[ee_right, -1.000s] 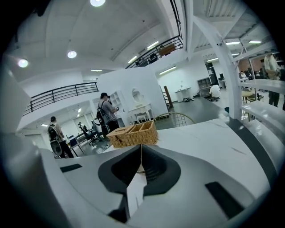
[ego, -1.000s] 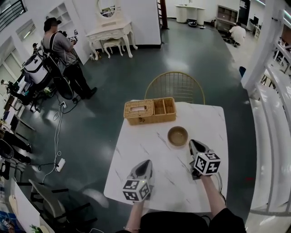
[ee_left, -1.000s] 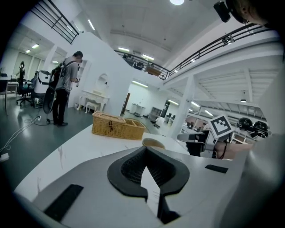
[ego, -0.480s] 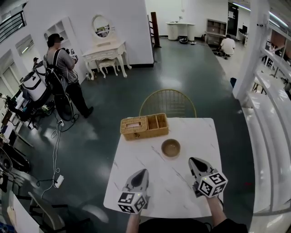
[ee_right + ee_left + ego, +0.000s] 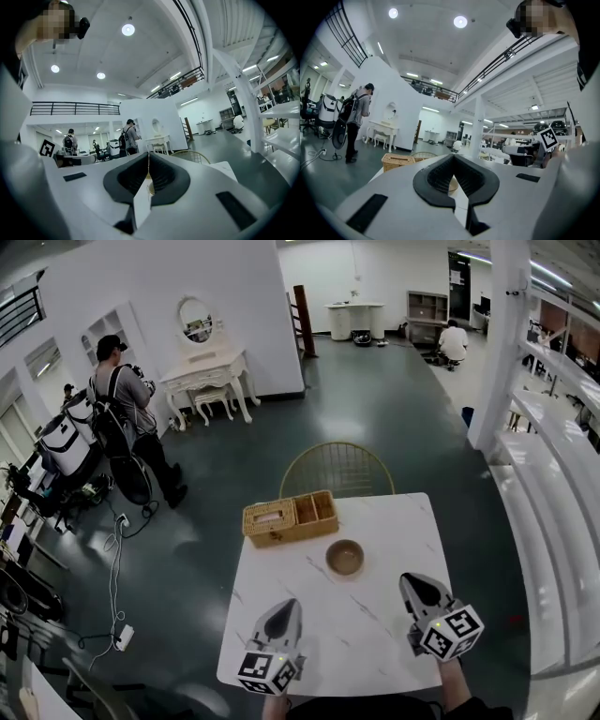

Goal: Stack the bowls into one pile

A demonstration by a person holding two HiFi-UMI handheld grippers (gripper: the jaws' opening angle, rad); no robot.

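Seeing one small round tan bowl upright on the white marble-veined square table, about mid-table, near the woven wicker basket with compartments but not touching it. Holding the left grey two-jaw gripper over the near-left part of the table, jaws pressed together, nothing pinched. Same for the right grey two-jaw gripper at near right: jaws together, empty. Both well apart from the bowl, pointing toward the far side. Gold wire chair at the far edge. Person with backpack standing far left on the dark floor.
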